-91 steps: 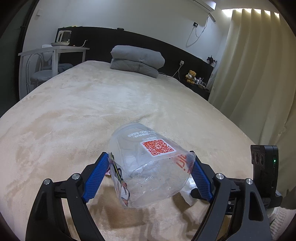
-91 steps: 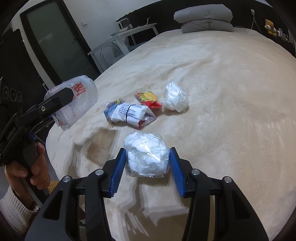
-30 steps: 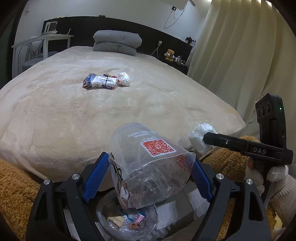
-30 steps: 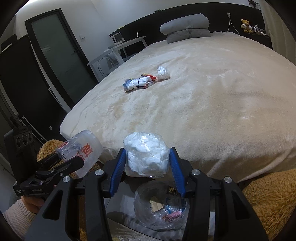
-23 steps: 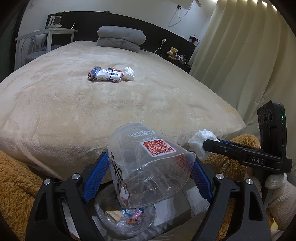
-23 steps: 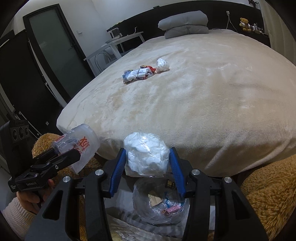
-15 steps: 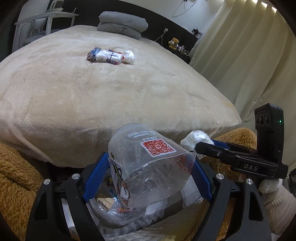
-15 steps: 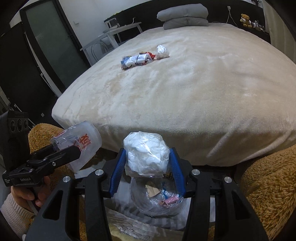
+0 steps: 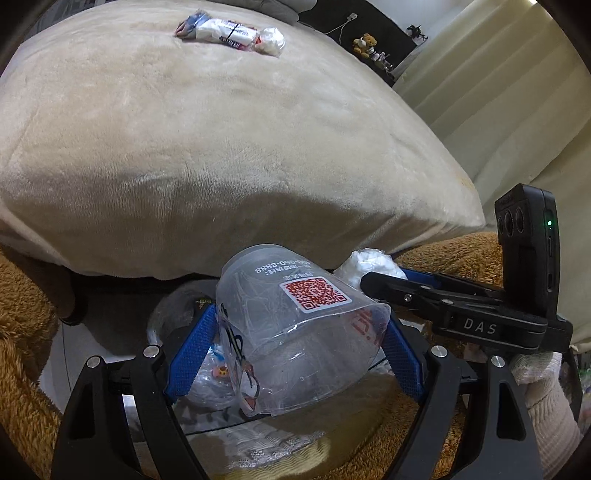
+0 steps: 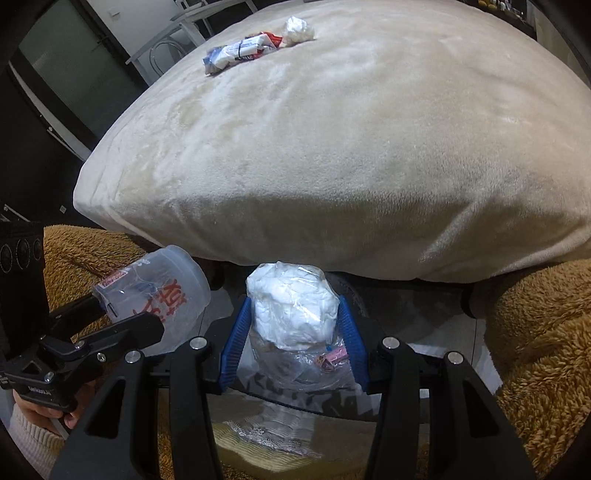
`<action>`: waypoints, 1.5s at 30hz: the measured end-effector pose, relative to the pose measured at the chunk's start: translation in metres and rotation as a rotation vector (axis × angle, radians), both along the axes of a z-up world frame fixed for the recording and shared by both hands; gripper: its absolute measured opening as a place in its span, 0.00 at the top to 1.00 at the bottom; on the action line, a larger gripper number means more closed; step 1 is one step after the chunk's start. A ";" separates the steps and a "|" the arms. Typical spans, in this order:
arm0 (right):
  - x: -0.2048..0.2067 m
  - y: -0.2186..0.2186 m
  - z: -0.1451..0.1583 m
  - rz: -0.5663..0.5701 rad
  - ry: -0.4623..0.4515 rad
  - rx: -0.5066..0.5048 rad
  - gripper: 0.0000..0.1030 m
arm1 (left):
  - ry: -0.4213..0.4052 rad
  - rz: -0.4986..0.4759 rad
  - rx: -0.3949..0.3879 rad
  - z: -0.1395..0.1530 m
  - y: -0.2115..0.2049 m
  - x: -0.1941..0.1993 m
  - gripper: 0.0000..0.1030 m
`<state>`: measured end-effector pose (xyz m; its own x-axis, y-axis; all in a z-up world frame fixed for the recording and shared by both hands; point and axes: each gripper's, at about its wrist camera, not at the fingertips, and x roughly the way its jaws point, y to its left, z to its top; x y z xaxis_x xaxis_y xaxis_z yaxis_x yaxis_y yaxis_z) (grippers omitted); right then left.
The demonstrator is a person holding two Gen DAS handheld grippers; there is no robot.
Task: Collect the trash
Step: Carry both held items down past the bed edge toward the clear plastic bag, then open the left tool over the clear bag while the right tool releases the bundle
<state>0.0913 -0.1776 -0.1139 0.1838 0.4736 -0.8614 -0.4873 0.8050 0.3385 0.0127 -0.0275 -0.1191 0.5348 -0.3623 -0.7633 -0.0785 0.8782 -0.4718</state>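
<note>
Hovering low over the lined bin (image 10: pixel 295 373) at the bed's (image 9: pixel 221 129) foot, both tongs have dropped from bed height since a second ago. The left tongs (image 9: pixel 295 347) stay clamped on the clear plastic cup (image 9: pixel 299 328); the right tongs (image 10: pixel 293 332) stay clamped on the white wad in film (image 10: pixel 291 310), directly above the bin's mouth. Release looks imminent. Far up the bed, a pile of wrappers (image 10: pixel 240 53) and a white ball (image 10: pixel 297 31) await collection.

cream plush bed (image 9: pixel 221 122), pale curtains (image 9: pixel 491 85), dark door (image 10: pixel 74 74).
</note>
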 end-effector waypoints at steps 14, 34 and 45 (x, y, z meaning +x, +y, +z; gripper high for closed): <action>0.027 0.017 -0.052 -0.069 0.220 -0.104 0.53 | 0.236 0.038 0.028 -0.049 0.000 0.023 0.19; 0.033 0.023 -0.067 -0.107 0.297 -0.079 0.40 | 0.337 0.001 0.033 -0.067 -0.010 0.029 0.15; 0.033 0.021 -0.060 -0.124 0.277 -0.059 0.40 | 0.311 0.029 0.049 -0.062 -0.007 0.027 0.06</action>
<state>0.1242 -0.1571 -0.1738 -0.0085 0.4102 -0.9120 -0.2797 0.8746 0.3960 0.0396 -0.0345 -0.1809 0.2825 -0.3096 -0.9079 -0.2375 0.8945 -0.3789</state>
